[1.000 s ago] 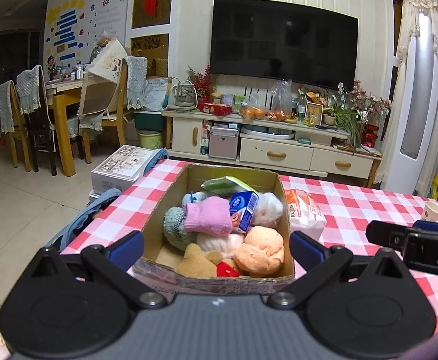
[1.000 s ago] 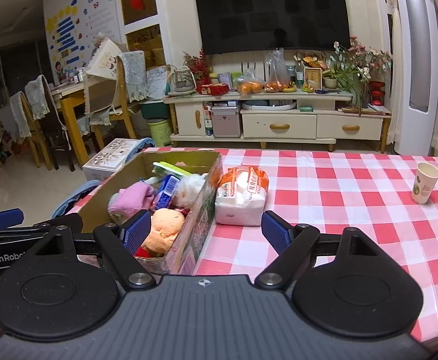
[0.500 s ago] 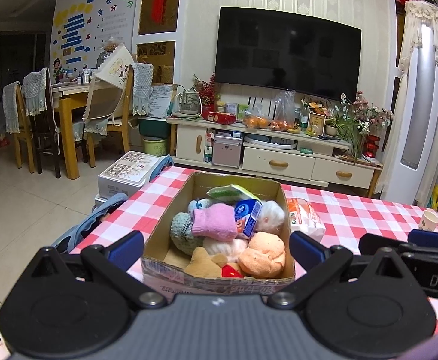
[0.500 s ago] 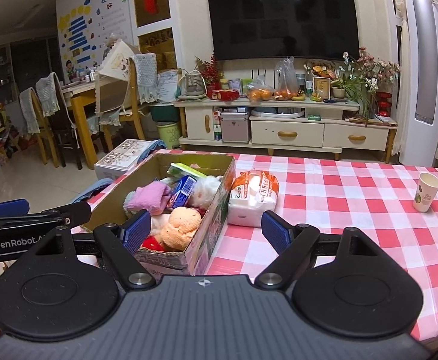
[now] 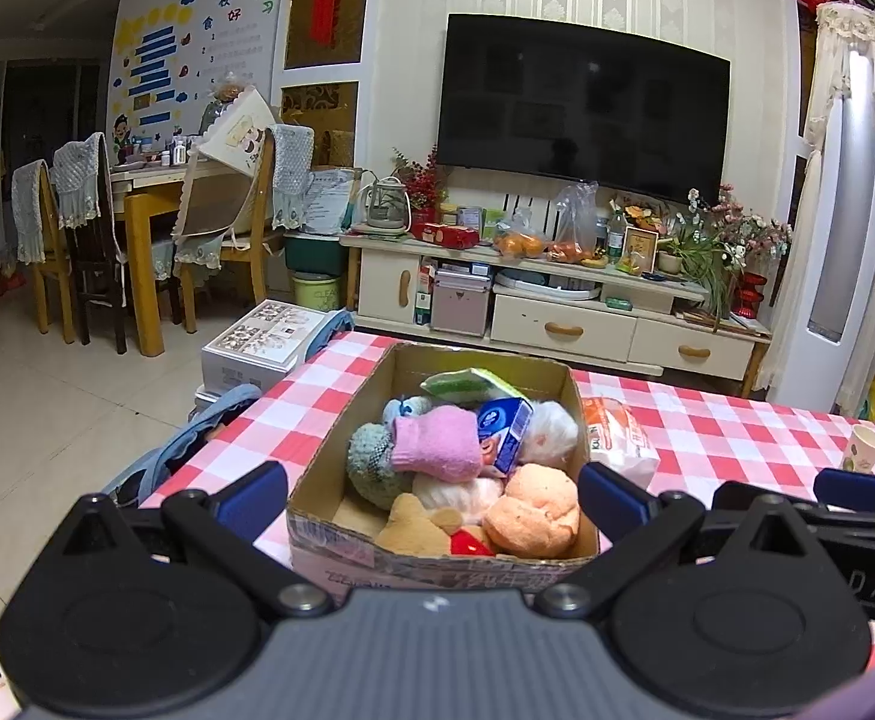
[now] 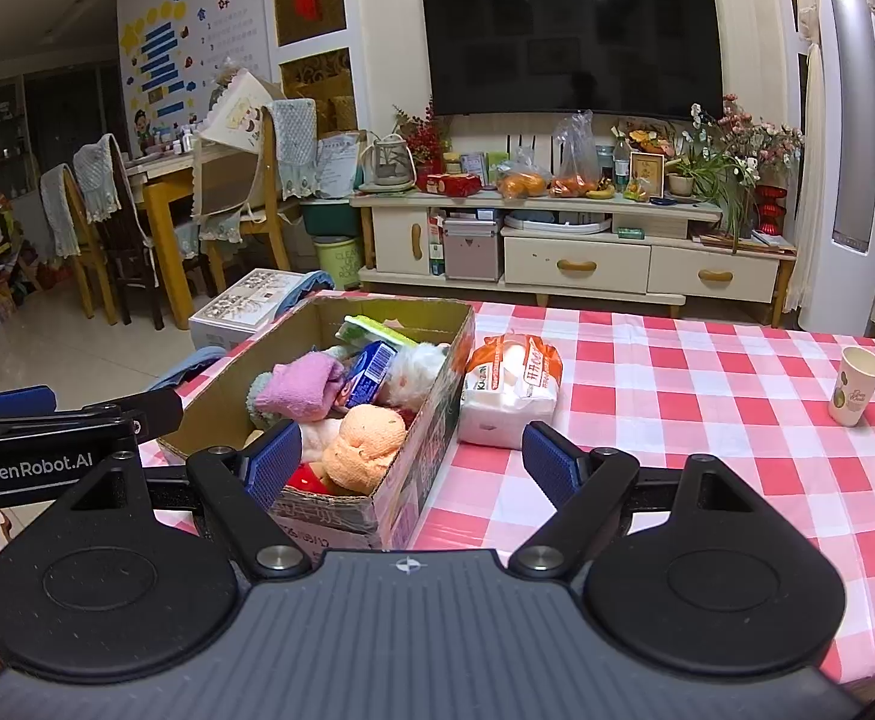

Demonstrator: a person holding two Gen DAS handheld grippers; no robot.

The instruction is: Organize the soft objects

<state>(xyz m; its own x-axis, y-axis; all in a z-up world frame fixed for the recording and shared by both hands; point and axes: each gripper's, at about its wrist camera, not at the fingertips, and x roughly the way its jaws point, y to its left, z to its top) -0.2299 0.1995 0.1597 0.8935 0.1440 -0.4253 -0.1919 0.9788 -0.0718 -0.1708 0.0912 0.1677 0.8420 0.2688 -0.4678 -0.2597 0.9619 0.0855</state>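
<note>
A cardboard box [image 5: 341, 474] [image 6: 431, 420] stands on the red-checked table, filled with soft things: a pink sock [image 5: 437, 444] [image 6: 302, 387], an orange plush [image 5: 533, 510] [image 6: 365, 447], a teal knit ball [image 5: 371, 468], a blue pack [image 5: 506, 429] [image 6: 371, 372], a white fluffy item [image 5: 554, 429] and a green pack [image 5: 467, 384]. A white-and-orange tissue pack [image 6: 512, 387] [image 5: 617, 435] lies on the table right of the box. My left gripper [image 5: 431, 498] is open and empty, held before the box's near end. My right gripper [image 6: 410, 462] is open and empty, near the box's right corner.
A paper cup [image 6: 854, 387] [image 5: 863, 450] stands at the table's right side. A blue bag [image 5: 197, 438] hangs at the table's left edge. Beyond the table are a TV cabinet [image 6: 575, 252], dining chairs [image 5: 89, 240] and a white box [image 5: 263, 342] on the floor.
Both grippers have risen and pulled back a little from the box, so more of the room shows. Both stay open and empty. The box's contents have not moved.
</note>
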